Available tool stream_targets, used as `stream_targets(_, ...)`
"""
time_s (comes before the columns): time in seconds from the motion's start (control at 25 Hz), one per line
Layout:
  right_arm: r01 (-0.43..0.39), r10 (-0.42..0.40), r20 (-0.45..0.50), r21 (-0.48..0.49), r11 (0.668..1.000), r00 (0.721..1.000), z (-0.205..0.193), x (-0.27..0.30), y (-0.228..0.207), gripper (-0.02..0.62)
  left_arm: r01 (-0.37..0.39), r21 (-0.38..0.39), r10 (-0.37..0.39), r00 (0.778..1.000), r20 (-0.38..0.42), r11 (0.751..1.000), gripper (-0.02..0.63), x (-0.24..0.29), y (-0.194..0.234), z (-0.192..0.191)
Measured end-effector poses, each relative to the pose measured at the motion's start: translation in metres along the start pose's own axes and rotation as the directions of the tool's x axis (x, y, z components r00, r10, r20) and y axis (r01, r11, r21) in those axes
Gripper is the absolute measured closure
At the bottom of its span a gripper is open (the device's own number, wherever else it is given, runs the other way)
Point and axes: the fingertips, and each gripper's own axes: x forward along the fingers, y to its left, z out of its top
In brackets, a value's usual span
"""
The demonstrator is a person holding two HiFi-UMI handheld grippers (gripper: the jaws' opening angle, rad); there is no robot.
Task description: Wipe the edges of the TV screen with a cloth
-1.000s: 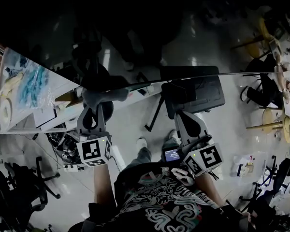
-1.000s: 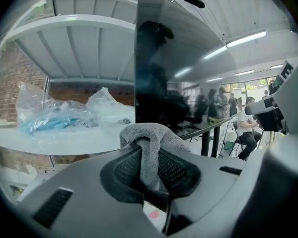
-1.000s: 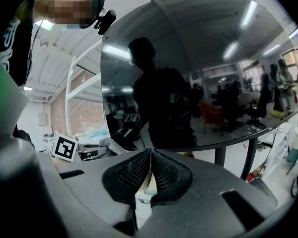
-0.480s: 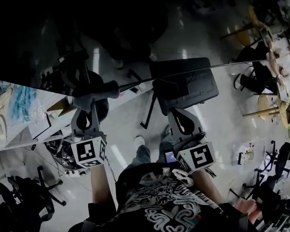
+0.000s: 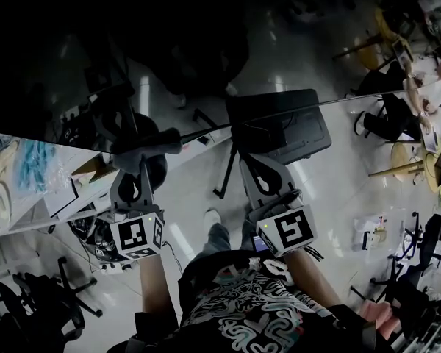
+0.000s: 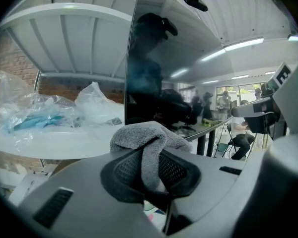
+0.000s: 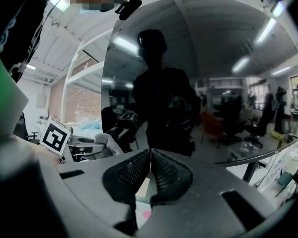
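Note:
The TV screen (image 5: 206,50) is a dark, mirror-like pane filling the top of the head view. Its edge (image 5: 331,101) runs slantwise across the frame. A grey cloth (image 5: 148,141) rests against that edge, and my left gripper (image 5: 143,154) is shut on it. In the left gripper view the cloth (image 6: 148,143) bulges up between the jaws of the left gripper (image 6: 151,162), right before the screen (image 6: 188,73). My right gripper (image 5: 251,160) hangs to the right, close below the edge. In the right gripper view the right gripper (image 7: 150,158) is shut on nothing, facing the screen (image 7: 198,58).
A white table (image 5: 51,197) at the left carries plastic bags (image 6: 49,108) and a paper roll (image 5: 0,190). A black chair (image 5: 283,134) stands just beyond the right gripper. More chairs (image 5: 29,307) and clutter sit on the floor at both sides.
My right gripper has drifted left, closer to the left one. The left gripper keeps the cloth at the screen's edge, shifted only slightly left.

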Motion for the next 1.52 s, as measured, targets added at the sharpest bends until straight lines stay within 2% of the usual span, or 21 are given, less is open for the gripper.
stream_targets(0.16,0.013,-0.013,-0.004,0.016,1.000,1.000,-0.004,-0.002,-0.003,0.566,0.005,-0.013,-0.005,1.000,-0.001,1.000,0.535,0.001,-0.002,0.001)
stream_targets(0.36,0.025,-0.024,-0.016,0.034,0.999,1.000,-0.008,-0.006,-0.002,0.566,0.033,0.037,-0.032,0.999,-0.020,0.999,0.535,0.004,-0.015,0.005)
stream_targets(0.6,0.030,-0.030,-0.012,0.040,0.999,0.999,-0.010,-0.009,-0.002,0.566,0.056,0.014,-0.055,0.998,-0.009,0.998,0.535,0.009,-0.022,0.008)
stream_targets(1.52,0.076,-0.077,0.001,0.067,0.995,0.997,-0.007,-0.031,-0.014,0.566,0.160,0.047,-0.159,0.987,-0.024,0.986,0.535,0.025,-0.065,0.016)
